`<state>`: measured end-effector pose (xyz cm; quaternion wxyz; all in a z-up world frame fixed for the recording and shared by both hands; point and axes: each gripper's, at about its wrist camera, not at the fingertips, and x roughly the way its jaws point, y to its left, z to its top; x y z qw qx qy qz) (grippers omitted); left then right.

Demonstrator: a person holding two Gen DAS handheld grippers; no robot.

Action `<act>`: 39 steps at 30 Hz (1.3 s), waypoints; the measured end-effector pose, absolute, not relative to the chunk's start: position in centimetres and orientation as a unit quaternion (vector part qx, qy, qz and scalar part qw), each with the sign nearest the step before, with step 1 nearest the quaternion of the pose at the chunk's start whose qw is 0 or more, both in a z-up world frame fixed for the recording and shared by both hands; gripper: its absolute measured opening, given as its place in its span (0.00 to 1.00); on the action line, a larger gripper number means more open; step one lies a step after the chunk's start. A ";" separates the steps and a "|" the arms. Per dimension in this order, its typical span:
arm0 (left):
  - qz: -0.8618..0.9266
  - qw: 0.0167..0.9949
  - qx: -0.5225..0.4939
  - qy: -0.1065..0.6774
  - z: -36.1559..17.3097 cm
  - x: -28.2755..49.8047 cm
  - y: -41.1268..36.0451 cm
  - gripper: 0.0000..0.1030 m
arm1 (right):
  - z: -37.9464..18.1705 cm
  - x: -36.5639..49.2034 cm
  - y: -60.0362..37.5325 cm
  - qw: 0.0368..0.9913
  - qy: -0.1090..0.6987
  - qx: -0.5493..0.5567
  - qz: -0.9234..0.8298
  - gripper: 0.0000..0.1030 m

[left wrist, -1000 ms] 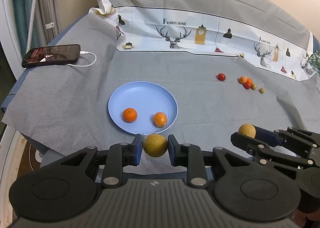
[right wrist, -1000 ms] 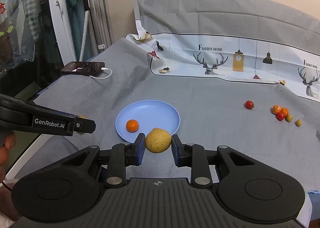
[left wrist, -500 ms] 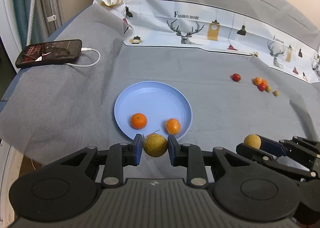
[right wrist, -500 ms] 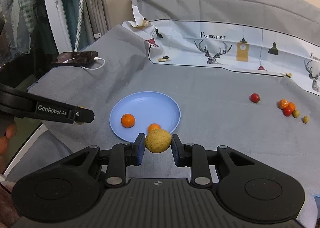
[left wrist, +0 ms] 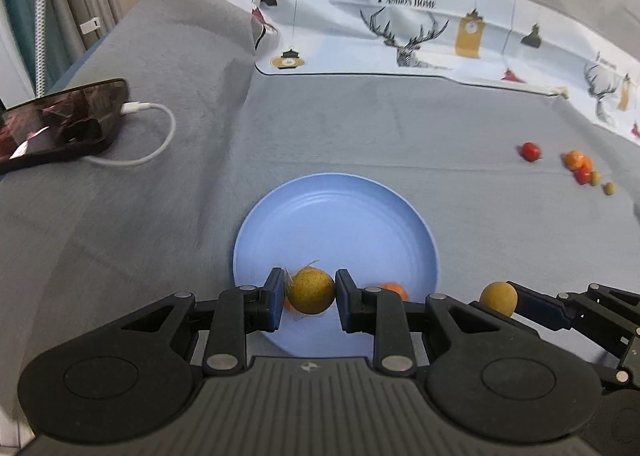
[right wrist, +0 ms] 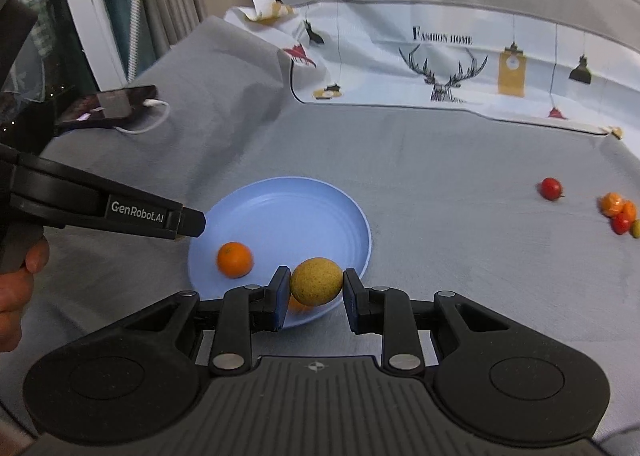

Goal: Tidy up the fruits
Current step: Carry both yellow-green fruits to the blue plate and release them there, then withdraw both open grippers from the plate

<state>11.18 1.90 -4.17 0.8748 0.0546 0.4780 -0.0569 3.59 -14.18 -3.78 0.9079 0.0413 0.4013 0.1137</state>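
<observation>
My left gripper is shut on a round yellow-brown fruit and holds it over the near rim of the blue plate. My right gripper is shut on a second yellow-brown fruit, over the plate's near right rim. It also shows in the left wrist view. An orange lies on the plate; a second orange lies partly hidden behind the fingers. The left gripper's arm reaches over the plate's left edge.
A red cherry tomato and a cluster of small orange, red and green fruits lie on the grey cloth at the right. A phone with a white cable lies at the far left. A printed cloth covers the back.
Both grippers have moved forward with their fruits, from short of the plate to over its near rim. The plate looms larger and the oranges are now partly hidden behind the fingers.
</observation>
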 end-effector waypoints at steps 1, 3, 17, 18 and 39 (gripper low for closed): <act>-0.055 0.873 0.057 0.481 -4.6 11.8 1.8 0.29 | -4.3 4.3 -14.1 0.906 0.405 0.042 0.113 0.29; -0.052 0.870 0.060 0.487 -5.4 13.0 1.7 0.29 | -5.2 5.6 -14.0 0.904 0.411 0.042 0.113 0.29; -0.036 0.860 0.076 0.503 -9.2 17.6 1.5 0.51 | -9.2 10.4 -12.7 0.889 0.437 0.033 0.130 0.30; -0.037 0.862 0.076 0.500 -9.1 17.5 1.4 0.69 | -9.3 10.5 -12.6 0.888 0.439 0.035 0.132 0.38; -0.017 0.855 0.076 0.513 -3.3 4.3 3.1 1.00 | -1.4 -1.9 -14.2 0.904 0.416 0.028 0.095 0.99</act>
